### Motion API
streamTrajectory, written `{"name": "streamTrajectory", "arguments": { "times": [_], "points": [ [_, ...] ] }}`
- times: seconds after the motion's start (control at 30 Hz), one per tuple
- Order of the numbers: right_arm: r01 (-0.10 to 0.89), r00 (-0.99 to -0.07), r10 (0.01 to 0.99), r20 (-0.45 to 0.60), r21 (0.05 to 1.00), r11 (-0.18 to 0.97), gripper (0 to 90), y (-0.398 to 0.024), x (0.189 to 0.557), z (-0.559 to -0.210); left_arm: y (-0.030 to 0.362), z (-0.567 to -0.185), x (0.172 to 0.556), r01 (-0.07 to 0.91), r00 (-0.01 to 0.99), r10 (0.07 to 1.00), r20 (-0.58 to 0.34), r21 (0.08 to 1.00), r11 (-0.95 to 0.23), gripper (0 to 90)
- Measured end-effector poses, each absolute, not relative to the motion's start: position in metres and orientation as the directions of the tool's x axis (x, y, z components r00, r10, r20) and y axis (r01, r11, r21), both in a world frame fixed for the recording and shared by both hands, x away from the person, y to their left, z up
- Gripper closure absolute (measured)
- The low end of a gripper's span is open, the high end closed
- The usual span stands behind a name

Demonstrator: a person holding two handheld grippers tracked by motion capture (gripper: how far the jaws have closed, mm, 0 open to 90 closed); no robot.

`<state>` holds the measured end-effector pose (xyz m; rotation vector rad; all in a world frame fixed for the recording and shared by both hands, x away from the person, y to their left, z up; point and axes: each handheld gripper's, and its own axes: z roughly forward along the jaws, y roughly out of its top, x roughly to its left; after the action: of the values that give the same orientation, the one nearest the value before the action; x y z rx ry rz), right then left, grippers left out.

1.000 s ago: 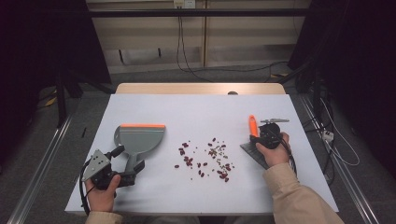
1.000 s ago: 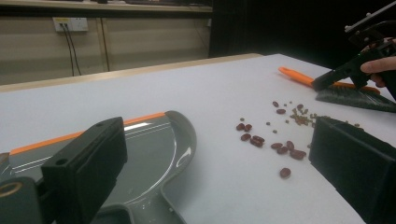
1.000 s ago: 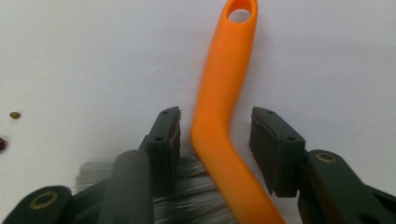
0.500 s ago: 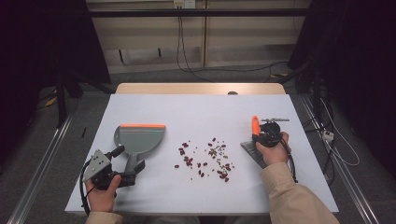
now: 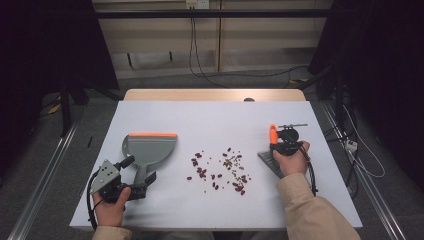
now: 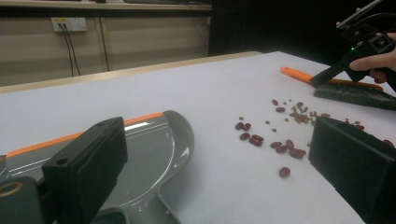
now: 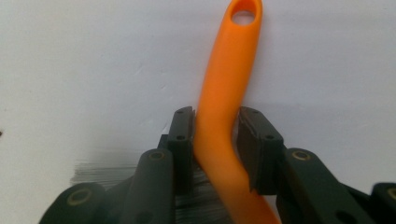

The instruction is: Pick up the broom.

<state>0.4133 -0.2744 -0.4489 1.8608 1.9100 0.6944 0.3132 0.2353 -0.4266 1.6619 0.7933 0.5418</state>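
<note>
A grey dustpan [image 5: 150, 147] with an orange front lip lies on the white table [image 5: 210, 117] at the left. My left gripper [image 5: 139, 172] sits at the end of its handle with the jaws wide open. In the left gripper view the dustpan [image 6: 154, 149] lies just past that gripper [image 6: 219, 177], touching neither jaw. Red beans [image 5: 220, 170] are scattered mid-table. At the right lies a brush [image 5: 273, 134]. My right gripper [image 5: 276, 146] has just been closing on its orange handle [image 7: 229, 70]. Both jaws of the gripper [image 7: 217, 140] now press that handle.
Dark bristles [image 7: 187, 198] show under the right gripper's jaws. The beans [image 6: 280, 147] lie between the dustpan and the brush [image 6: 345, 88]. A wooden strip [image 5: 215, 95] runs along the table's far edge, with cables on the floor beyond.
The tip of the brush's orange handle has shifted slightly to the right beside the right gripper. The left hand and the dustpan have kept still.
</note>
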Motion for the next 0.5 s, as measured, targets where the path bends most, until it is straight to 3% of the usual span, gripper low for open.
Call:
{"name": "streamTrajectory", "arguments": {
  "times": [0.5],
  "points": [
    [0.808,-0.065,0.997,0.029,0.589,0.035,68.1,-0.2712,0.4141,-0.4487,0.2324,-0.4270,0.3138,0.217,0.664,0.746,-0.053,0.968,-0.125,4.7]
  ]
}}
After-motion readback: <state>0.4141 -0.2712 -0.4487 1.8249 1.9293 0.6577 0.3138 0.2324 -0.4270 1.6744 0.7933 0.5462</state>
